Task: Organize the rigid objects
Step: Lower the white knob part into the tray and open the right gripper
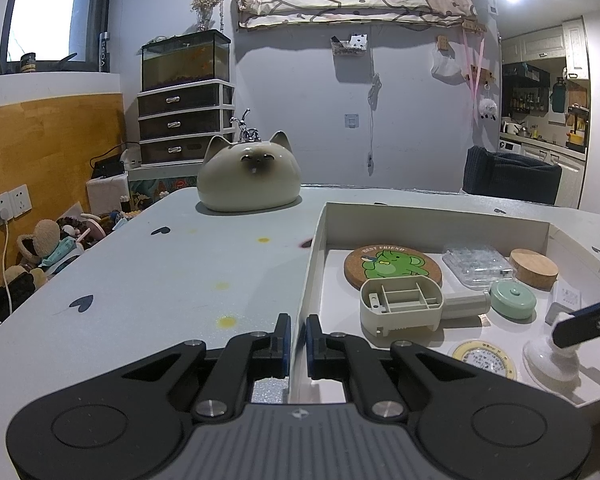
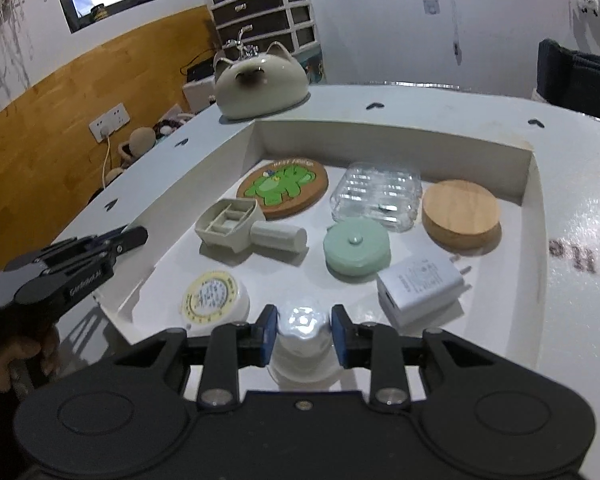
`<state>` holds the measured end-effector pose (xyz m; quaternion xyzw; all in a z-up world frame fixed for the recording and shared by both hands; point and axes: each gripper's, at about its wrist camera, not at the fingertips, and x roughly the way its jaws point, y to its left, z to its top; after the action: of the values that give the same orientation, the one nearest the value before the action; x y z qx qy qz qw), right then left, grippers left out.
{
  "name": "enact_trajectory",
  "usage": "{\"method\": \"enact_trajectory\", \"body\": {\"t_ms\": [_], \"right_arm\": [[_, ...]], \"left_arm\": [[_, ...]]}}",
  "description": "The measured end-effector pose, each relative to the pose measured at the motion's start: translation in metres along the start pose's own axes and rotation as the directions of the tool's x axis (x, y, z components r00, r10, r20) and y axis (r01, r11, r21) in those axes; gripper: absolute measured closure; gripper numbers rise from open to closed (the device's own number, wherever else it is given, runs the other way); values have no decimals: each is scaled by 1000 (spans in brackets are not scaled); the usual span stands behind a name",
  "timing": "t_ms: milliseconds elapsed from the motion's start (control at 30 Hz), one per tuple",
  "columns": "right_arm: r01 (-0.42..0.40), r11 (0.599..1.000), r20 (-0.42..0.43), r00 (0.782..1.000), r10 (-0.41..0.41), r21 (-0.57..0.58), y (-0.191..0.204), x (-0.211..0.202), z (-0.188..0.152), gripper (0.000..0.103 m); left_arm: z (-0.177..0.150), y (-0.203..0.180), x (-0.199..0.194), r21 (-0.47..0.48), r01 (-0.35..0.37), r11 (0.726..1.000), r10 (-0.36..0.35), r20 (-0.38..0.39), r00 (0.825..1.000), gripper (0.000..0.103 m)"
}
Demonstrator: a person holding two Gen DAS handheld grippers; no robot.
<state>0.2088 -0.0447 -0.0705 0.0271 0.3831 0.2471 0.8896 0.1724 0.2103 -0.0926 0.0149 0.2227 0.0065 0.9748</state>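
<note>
White plastic stand (image 2: 303, 336) is pinched by the right tool (image 2: 303, 334) at the near edge of the tray (image 2: 396, 138). The tray's left wall is straddled by the left tool (image 1: 298, 340), fingers narrow, on the worktop (image 1: 160, 280).

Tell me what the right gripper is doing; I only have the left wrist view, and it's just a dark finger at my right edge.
Observer: The right gripper has its blue pads against both sides of a glossy white knob with a flared base, which stands at the near end of the white tray.
Operator: What's the white block behind it?
Observer: A white wall charger, lying flat, prongs towards the tray's right wall.
Operator: Anything between the charger and that wall?
Observer: No, only bare tray floor.
</note>
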Motion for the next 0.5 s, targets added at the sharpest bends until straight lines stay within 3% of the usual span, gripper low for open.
{"method": "enact_trajectory", "body": {"t_ms": [100,167,200,500], "right_arm": [[14,1000,25,1000,-14,0,3,3,2,72],[24,1000,31,999,-24,-4,6,4,3,51],[31,999,37,999,-31,-11,8,3,2,47],[75,996,60,996,-72,-51,17,-9,-4,24]], "left_arm": [[0,0,0,1,-1,1000,1,0,1000,96],[0,1,0,1,-1,1000,1,0,1000,96],[0,0,0,0,0,1000,0,0,1000,96],[0,0,0,-1,0,1000,0,0,1000,96]]}}
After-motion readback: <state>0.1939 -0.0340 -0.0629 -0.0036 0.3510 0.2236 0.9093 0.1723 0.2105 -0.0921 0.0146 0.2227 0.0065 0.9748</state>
